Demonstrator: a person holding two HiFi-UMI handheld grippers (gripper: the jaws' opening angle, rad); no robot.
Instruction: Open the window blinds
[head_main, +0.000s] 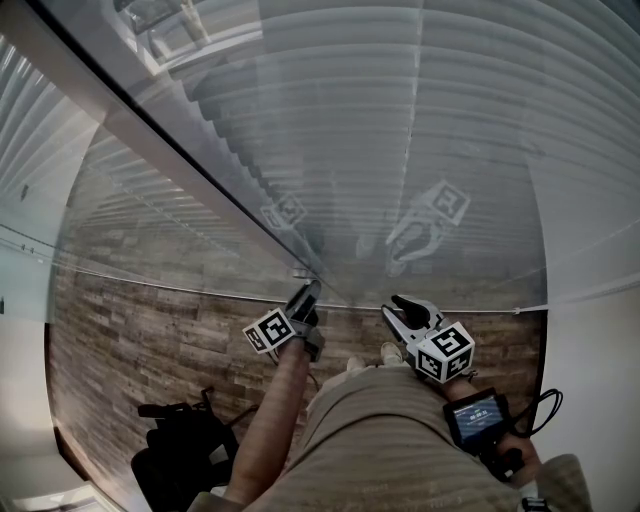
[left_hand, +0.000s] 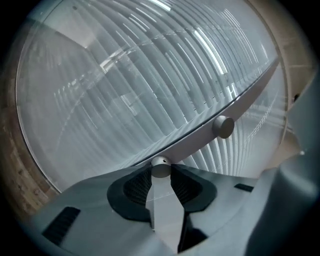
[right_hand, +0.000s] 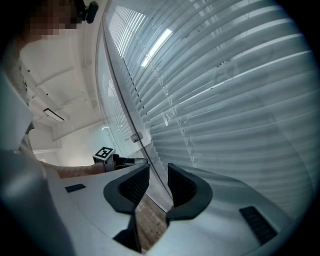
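White slatted blinds (head_main: 420, 130) hang behind a glass wall, crossed by a grey frame bar (head_main: 180, 150). My left gripper (head_main: 308, 292) reaches to the foot of that bar. In the left gripper view its dark pads (left_hand: 137, 187) are shut on a small round silver knob (left_hand: 160, 167) on the bar (left_hand: 240, 107). A second knob (left_hand: 223, 126) sits further along the bar. My right gripper (head_main: 400, 308) hovers just to the right, close to the glass. Its jaws stand open (right_hand: 158, 182) with nothing between them. The blinds (right_hand: 240, 100) fill that view, slats closed.
A black bag (head_main: 185, 445) lies on the wood-plank floor (head_main: 130, 330) at the lower left. A small screen device (head_main: 478, 415) hangs by the person's right forearm. A white wall (head_main: 595, 200) bounds the glass on the right.
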